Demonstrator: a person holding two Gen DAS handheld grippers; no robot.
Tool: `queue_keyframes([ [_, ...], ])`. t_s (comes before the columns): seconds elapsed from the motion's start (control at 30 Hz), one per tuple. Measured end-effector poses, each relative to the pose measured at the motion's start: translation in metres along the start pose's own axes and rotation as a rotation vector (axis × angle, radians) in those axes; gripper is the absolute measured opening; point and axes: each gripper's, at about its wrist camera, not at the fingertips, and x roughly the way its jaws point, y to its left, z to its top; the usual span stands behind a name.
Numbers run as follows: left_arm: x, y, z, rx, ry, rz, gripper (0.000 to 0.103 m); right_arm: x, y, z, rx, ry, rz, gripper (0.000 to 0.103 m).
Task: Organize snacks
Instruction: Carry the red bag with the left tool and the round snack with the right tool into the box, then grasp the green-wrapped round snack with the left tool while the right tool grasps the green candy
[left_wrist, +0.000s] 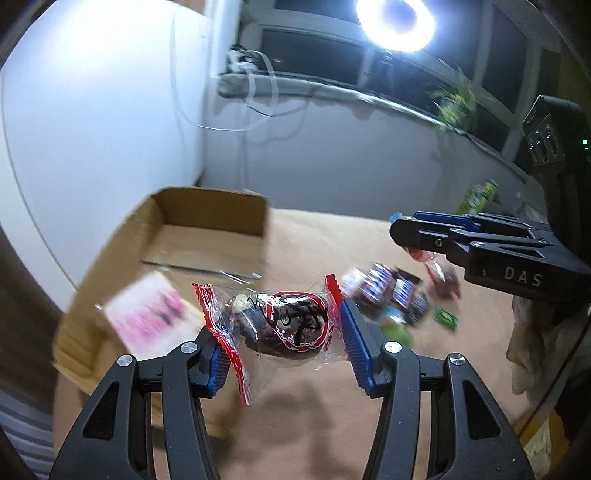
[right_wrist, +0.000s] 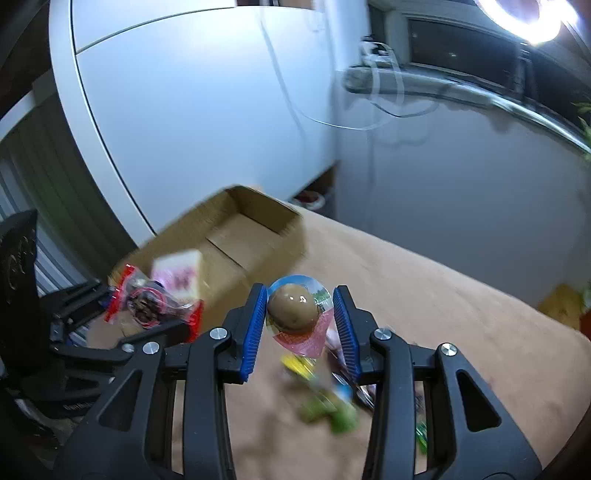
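Observation:
My left gripper (left_wrist: 279, 328) is shut on a clear snack packet with red crimped ends (left_wrist: 280, 325), held in the air just right of an open cardboard box (left_wrist: 207, 236). A pink-and-white pack (left_wrist: 147, 314) lies in that box. My right gripper (right_wrist: 299, 325) is shut on a round brown snack in a clear wrapper (right_wrist: 293, 308), lifted above the table. In the left wrist view the right gripper (left_wrist: 410, 236) comes in from the right. The right wrist view has the left gripper's packet (right_wrist: 147, 301) at the left, beside the box (right_wrist: 236, 236).
A brown cloth-covered table (left_wrist: 332, 236) carries a blurred heap of snacks: dark blue-and-white bars (left_wrist: 388, 291), green packets (left_wrist: 445, 317) and a green box (left_wrist: 478, 195) at the back. A white wall and a bright ring lamp (left_wrist: 397, 22) stand behind.

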Motion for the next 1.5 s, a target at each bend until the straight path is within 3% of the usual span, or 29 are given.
queue_keyframes([
  [0.2, 0.008, 0.04, 0.014, -0.076, -0.005, 0.05, 0.053, 0.053, 0.039, 0.038, -0.041, 0.025, 0.068, 0.039],
  [0.47, 0.015, 0.064, 0.011, -0.105, 0.013, 0.11, 0.054, 0.099, 0.064, 0.054, -0.064, 0.084, 0.1, 0.043],
  [0.57, 0.014, 0.069, 0.009, -0.12, 0.013, 0.143, 0.056, 0.104, 0.067, 0.055, -0.068, 0.089, 0.1, 0.068],
  [0.6, 0.015, 0.07, 0.008, -0.122, 0.017, 0.151, 0.059, 0.103, 0.067, 0.056, -0.07, 0.082, 0.094, 0.077],
  [0.7, 0.014, 0.07, 0.008, -0.12, 0.018, 0.176, 0.071, 0.094, 0.066, 0.056, -0.075, 0.066, 0.087, 0.078],
  [0.93, -0.002, 0.04, 0.005, -0.059, -0.018, 0.184, 0.071, 0.058, 0.043, 0.044, -0.027, 0.034, 0.039, 0.078],
  [1.5, 0.013, -0.091, -0.024, 0.126, 0.073, -0.032, 0.071, -0.054, -0.069, -0.051, 0.153, 0.006, -0.164, 0.078],
])
